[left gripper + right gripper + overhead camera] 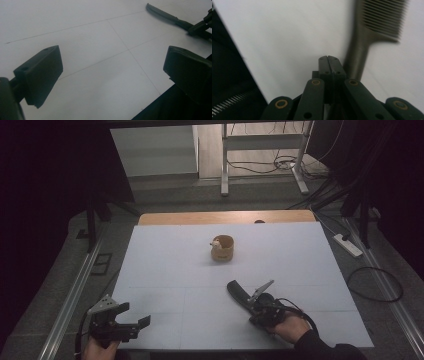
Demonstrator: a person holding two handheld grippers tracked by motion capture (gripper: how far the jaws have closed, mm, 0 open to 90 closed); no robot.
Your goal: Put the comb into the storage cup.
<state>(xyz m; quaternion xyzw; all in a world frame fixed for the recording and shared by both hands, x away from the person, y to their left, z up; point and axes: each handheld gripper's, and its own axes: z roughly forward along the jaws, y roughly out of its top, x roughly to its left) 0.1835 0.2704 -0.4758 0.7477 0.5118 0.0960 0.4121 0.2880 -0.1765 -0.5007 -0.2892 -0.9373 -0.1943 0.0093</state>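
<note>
- While my right gripper (pixel 328 58) sits low over the white board (pixel 165 265), its jaws are clenched tip to tip with nothing between them.
- The comb (pixel 372 32) runs just beside those closed tips, with its handle passing along their right flank in the right gripper view. I cannot tell whether the handle touches the jaw.
- I judge the closed tips are meant as a blunt edge for nudging or lining up the comb rather than for lifting it, since a thin, flat handle is hard to pinch off a board.
- From the high view, the comb (pixel 238 292) lies on the near right part of the board. Its toothed end points away from me, toward the wooden cup (pixel 223 249), but is well apart from it.
- My left gripper (pixel 134 314) hovers at the near left corner with its jaws released and wide, gripping nothing. It looks parked clear of the work, and its own view looks across the board to the comb (pixel 163 14).
- The cup stands upright at mid-board with its mouth open. A small pale thing (pixel 216 243) perches at its left rim, too small to identify, and the inside is in shadow.
</note>
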